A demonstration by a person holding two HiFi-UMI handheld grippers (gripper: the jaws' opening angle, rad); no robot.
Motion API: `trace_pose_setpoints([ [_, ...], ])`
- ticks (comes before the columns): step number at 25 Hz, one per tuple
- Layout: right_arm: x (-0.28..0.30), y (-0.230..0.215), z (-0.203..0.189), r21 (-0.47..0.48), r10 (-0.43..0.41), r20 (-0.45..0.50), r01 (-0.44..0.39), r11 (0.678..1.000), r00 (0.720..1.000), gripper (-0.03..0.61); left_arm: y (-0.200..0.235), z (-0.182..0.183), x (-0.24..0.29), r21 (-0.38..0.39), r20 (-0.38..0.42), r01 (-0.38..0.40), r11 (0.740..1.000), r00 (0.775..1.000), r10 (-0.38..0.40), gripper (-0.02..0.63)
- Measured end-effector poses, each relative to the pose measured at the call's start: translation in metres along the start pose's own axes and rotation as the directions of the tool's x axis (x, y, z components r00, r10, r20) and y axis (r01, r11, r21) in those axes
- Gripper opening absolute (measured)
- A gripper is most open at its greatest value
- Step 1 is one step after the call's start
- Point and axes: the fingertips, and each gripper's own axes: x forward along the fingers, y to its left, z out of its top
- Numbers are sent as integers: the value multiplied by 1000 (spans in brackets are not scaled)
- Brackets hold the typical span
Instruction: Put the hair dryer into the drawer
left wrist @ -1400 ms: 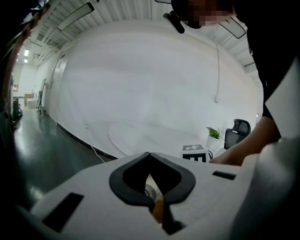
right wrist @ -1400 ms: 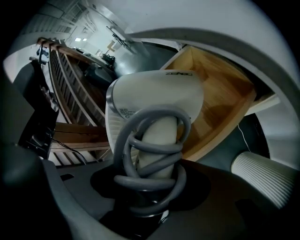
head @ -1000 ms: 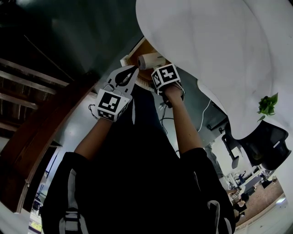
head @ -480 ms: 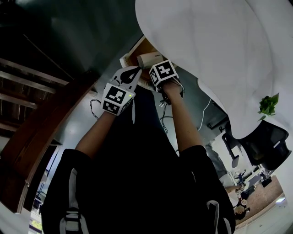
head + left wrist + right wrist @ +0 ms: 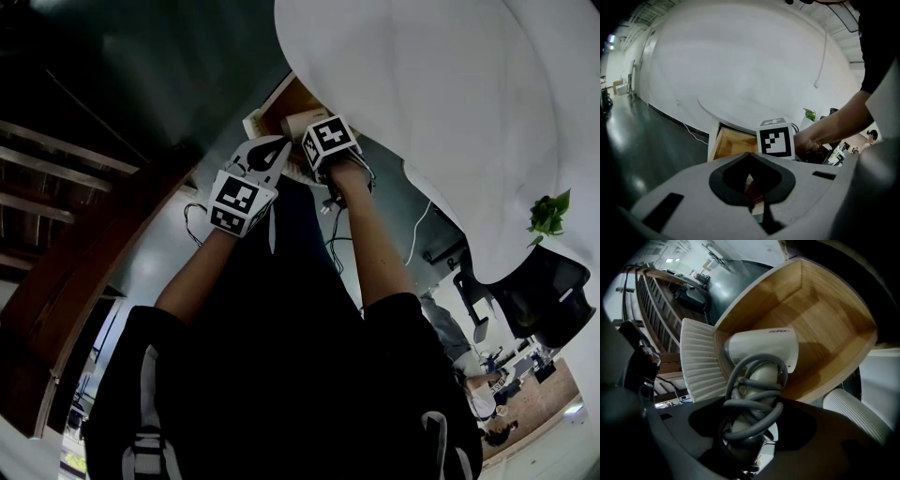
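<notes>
- Table: large white round table (image 5: 441, 103) fills the upper right of the head view. The drawer stands out from under its rim.
- Drawer: open light wooden drawer (image 5: 820, 329) with a white ribbed front panel (image 5: 696, 357). Its floor is bare apart from the dryer.
- Task item: white hair dryer (image 5: 761, 348) is inside the drawer's outline, near the front edge and just behind the ribbed panel. Its head points toward the far wall. Whether the head rests on the floor cannot be told.
- Right gripper (image 5: 752, 413): jaws stand wide round the dryer's handle and have just been opening. The handle lies between them and the grip looks only light.
- Left gripper (image 5: 272, 148): jaws are together and empty. It hovers just beside the right gripper, short of the drawer front.
- Cord: grey cord (image 5: 754, 404) is coiled round the handle, at the jaws.
- Judgement: release is in hand. The head should be settled on the floor before the jaws part fully.
- Risk: a loosened coil may hang over the front edge and foul the closing. Withdraw straight back along the handle.
</notes>
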Motion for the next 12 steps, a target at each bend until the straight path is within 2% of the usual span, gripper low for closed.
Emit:
trace_pose_setpoints([
  [6, -1, -1, 1, 0, -14, 3, 14, 1000, 1000, 323, 0, -1, -1, -12, -1, 1, 1000, 1000, -1, 8],
  [12, -11, 7, 5, 23, 6, 68, -7, 1000, 998, 356, 0, 0, -3, -11, 6, 2, 1000, 1000, -2, 8],
])
